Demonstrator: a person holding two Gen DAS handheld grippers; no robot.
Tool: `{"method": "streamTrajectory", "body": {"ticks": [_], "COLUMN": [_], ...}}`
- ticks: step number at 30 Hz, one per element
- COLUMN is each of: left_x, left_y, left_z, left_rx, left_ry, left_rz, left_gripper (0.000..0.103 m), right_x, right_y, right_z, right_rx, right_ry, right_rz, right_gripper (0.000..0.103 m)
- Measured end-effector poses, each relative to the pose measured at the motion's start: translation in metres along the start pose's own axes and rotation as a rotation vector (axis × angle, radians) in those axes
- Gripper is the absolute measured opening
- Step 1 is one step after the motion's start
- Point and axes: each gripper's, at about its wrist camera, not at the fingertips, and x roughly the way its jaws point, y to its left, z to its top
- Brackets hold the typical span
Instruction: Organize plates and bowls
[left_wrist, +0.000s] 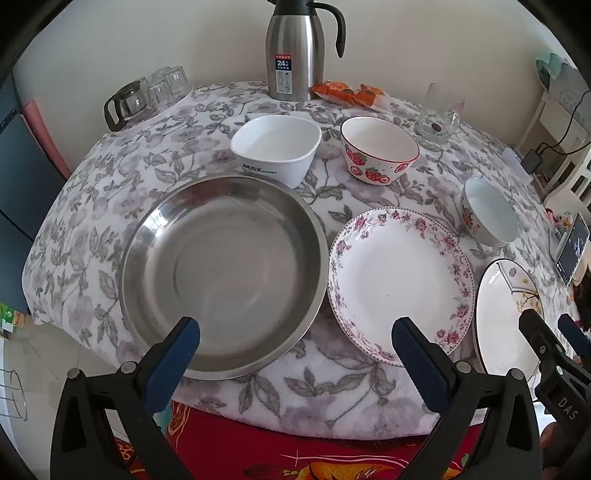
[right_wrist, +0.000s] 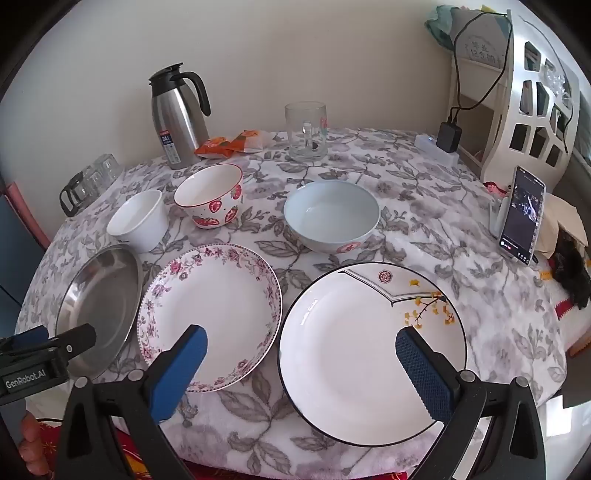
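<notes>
"GenRobot.AI" tongs (right_wrist: 48, 341); "MAX" bowl (left_wrist: 276, 147)

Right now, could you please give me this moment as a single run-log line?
left hand-held gripper: open, over steel basin | right hand-held gripper: open, over black-rimmed plate | floral plate: untouched | stacking: not started

Tablecloth (right_wrist: 424, 236) was white with grey leaves. Lower left, a shiny steel dish (right_wrist: 99, 295); the middle plate (right_wrist: 210, 314) had pink flowers, one bowl (right_wrist: 208, 195) red strawberries, another bowl (right_wrist: 332, 216) pale blue.
</notes>
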Motion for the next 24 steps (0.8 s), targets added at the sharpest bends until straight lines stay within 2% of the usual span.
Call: {"method": "streamTrajectory", "body": {"ticks": [16,24], "left_x": [0.0012,-0.0020], "left_y": [-0.0009,0.0027], "left_z": [-0.0055,-0.0067], "left_rx": [0.014,0.002], "left_ry": [0.049,0.045], "left_rz": [-0.020,-0.022], "left_gripper": [0.103,0.103], "right_x": [-0.0026,-0.0066], "right_y": [-0.0014,-0.0039], "right_z": [-0.0030,-0.0032], "right_rx": [0.004,0.022], "right_ry": [0.020,0.018], "right_rz": [-0.024,-0.027], "right_gripper": [0.103,0.103]}}
